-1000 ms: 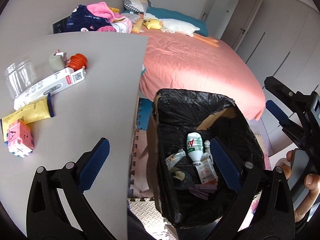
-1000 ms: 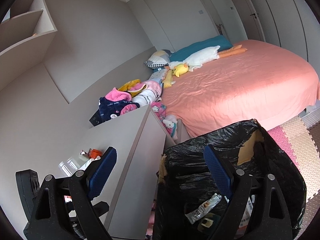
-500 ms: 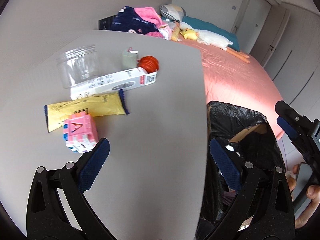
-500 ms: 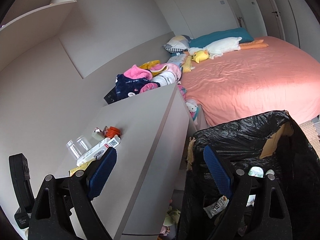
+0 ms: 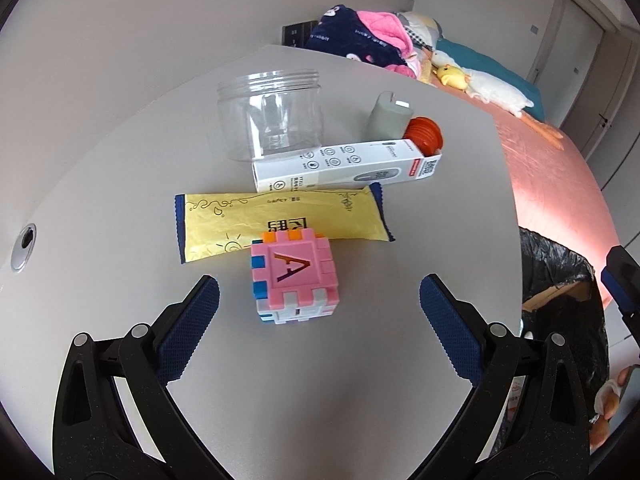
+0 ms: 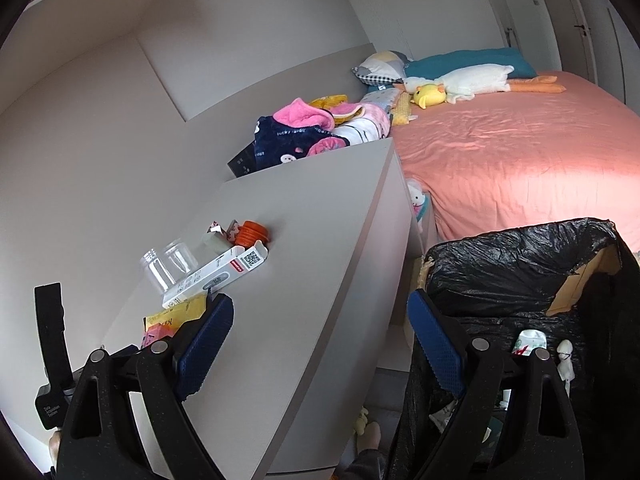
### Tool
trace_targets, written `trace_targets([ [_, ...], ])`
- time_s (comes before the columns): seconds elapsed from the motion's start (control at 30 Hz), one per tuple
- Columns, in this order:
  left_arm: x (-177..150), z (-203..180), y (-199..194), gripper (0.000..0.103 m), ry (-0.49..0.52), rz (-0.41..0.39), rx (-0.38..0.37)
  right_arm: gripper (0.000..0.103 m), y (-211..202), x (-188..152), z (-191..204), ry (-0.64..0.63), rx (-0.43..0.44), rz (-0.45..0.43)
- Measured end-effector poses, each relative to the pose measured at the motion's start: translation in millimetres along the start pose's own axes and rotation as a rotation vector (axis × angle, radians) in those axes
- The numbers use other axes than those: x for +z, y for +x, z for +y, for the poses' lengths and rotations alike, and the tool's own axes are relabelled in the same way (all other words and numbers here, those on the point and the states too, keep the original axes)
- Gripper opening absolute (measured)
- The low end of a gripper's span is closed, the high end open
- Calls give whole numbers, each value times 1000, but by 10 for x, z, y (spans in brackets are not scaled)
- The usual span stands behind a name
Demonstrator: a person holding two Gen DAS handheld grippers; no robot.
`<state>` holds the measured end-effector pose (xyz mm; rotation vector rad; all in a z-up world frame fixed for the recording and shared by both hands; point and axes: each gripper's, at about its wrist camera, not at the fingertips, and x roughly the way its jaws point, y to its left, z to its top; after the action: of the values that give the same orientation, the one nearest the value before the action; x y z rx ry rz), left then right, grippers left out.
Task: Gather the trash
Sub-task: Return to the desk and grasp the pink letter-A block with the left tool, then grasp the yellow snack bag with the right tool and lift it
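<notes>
My left gripper [image 5: 319,312] hangs released over the table [image 5: 120,140], nearer than the equally released right gripper [image 6: 320,344] to the flat, crinkled yellow wrapper [image 5: 280,216], which lies just beyond the pink letter cube [image 5: 294,280], its long axis crosswise to my fingers.

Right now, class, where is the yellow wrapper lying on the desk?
In the left wrist view the yellow wrapper lies flat mid-desk, between the white box behind it and the pink letter cube overlapping its near edge.
</notes>
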<state>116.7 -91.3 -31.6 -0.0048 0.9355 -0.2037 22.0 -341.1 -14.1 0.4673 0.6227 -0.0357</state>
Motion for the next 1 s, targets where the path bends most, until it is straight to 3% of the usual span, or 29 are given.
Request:
trace_targets([
  [0.13,6,139,106,96,-56,37,13,89,85,9,84,-22,13,16],
  [0.3,18,250,194,82,-79,62,10,89,220,1,239,-57,31,43],
  [0.47,30,236,223,77,-52,58,24,89,349,-26,443,-104,55,69],
  [0.53,29,225,221,71,-32,53,30,89,399,-30,524,-125,64,81],
  [0.67,60,270,202,42,-20,53,10,89,512,-23,687,-169,76,101],
  [1.0,134,634,72,42,-54,38,44,89,775,-91,1114,-307,106,173],
])
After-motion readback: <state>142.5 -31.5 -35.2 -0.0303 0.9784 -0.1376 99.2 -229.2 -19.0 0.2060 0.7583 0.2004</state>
